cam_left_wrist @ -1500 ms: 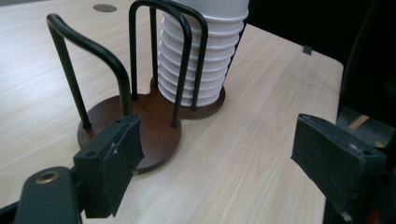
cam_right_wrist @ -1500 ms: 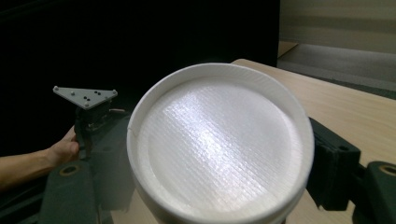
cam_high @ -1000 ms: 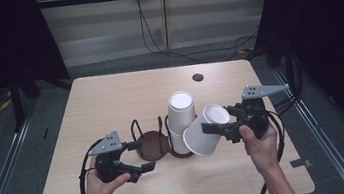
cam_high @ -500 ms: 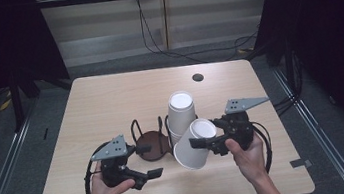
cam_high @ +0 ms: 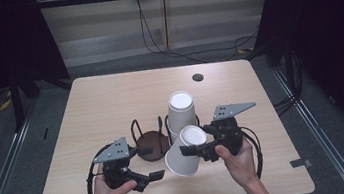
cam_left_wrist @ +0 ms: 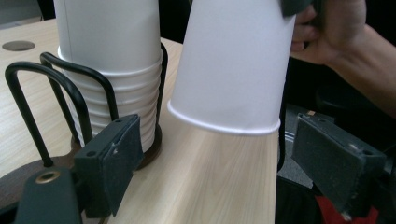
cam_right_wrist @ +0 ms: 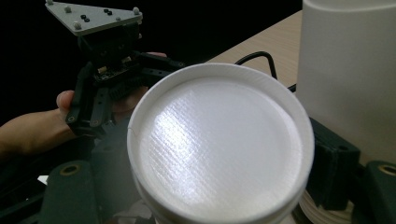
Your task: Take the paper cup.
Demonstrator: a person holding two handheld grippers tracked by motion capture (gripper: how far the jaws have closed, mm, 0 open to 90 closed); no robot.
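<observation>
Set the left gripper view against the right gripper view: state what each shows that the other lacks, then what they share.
Left gripper view alone: the held cup's open rim hanging tilted above the table, the black wire holder around the ribbed stack, a dark hole in the tabletop, and the right hand.

Right gripper view alone: the held cup's flat bottom between the right gripper jaws, and the left gripper with its grey plate.

Both: the held paper cup, the stack of cups, and the wooden table.

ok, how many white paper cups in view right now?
At least 2 distinct: one upside down in the right gripper, tilted above the table, and a nested stack in the wire holder; its ribbed rims show several more, exact number unclear.
</observation>
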